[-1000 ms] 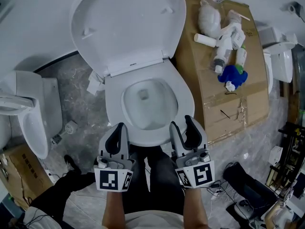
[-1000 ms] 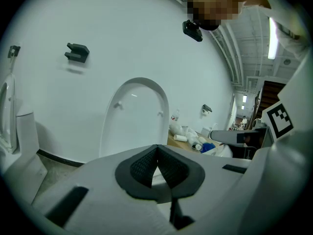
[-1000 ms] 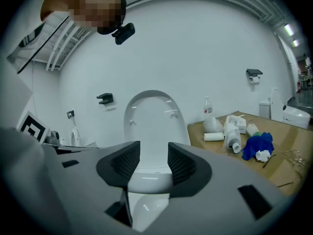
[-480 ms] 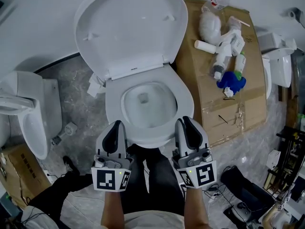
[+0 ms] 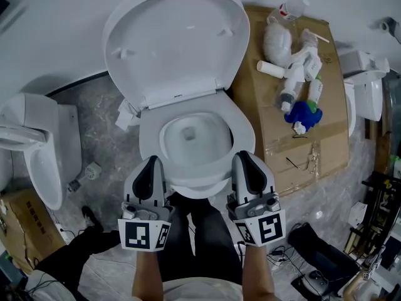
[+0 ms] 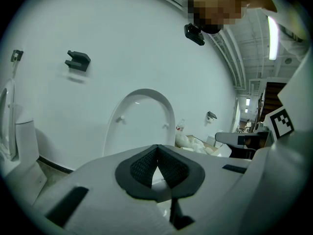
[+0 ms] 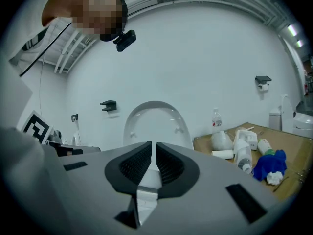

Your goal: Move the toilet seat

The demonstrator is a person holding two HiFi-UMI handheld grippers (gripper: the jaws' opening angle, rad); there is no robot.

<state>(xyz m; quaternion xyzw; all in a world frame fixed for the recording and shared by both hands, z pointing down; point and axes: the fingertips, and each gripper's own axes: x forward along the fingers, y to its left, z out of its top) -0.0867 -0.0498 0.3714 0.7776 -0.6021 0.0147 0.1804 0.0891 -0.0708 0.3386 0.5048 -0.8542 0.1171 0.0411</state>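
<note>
The toilet seat [image 5: 243, 130] lies flat on the bowl at frame centre, with the lid [image 5: 175, 36] raised against the wall above it. The left gripper [image 5: 151, 163] sits at the seat's front left edge, fingers fully together and empty. The right gripper [image 5: 244, 158] sits at the front right edge; its fingers have just been closing to a thin slit, with nothing visibly clamped. A cardboard sheet [image 5: 326, 137] carrying bottles [image 5: 289, 83] lies at right.
</note>
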